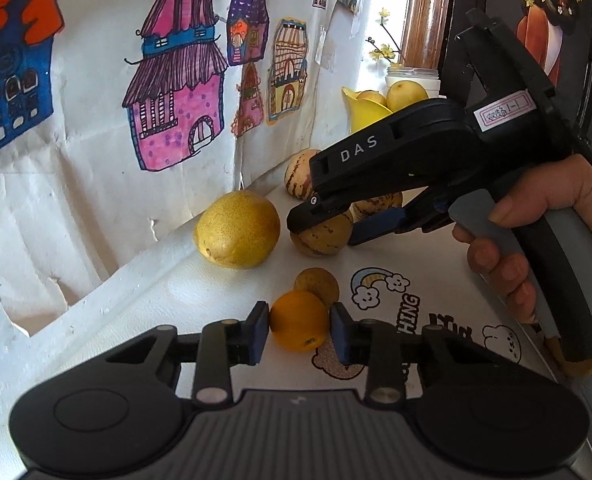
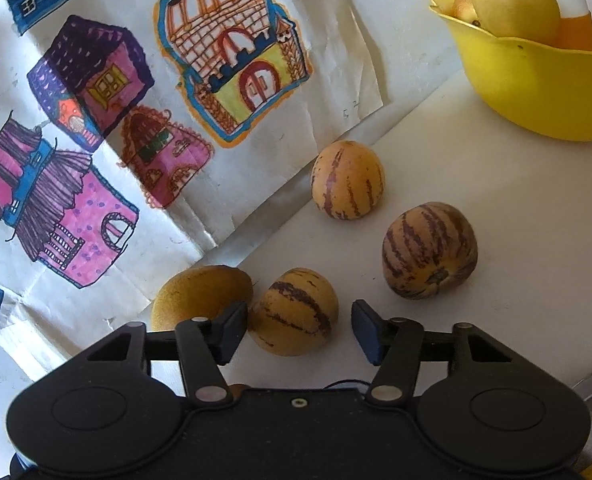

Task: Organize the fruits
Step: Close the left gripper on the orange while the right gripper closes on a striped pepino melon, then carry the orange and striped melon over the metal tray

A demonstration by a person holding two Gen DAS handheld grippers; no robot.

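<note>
My left gripper (image 1: pixel 299 332) is closed around an orange (image 1: pixel 299 320) on the white table, its pads touching both sides. A brown round fruit (image 1: pixel 318 286) lies just behind it. My right gripper (image 2: pixel 298 330) is open around a striped pepino melon (image 2: pixel 294 312); its left pad touches the melon, the right pad stands apart. In the left wrist view the right gripper (image 1: pixel 324 228) sits over that melon (image 1: pixel 322 238). Two more striped melons (image 2: pixel 348 180) (image 2: pixel 430 250) lie further back. A yellow pear (image 1: pixel 238 229) (image 2: pixel 200 294) lies to the left.
A yellow bowl (image 2: pixel 536 80) (image 1: pixel 366 114) holding pears stands at the back right. Paper with coloured house drawings (image 2: pixel 96 120) covers the wall on the left. A white jar (image 1: pixel 414 78) with yellow flowers stands behind the bowl. Cartoon stickers (image 1: pixel 396 304) mark the tabletop.
</note>
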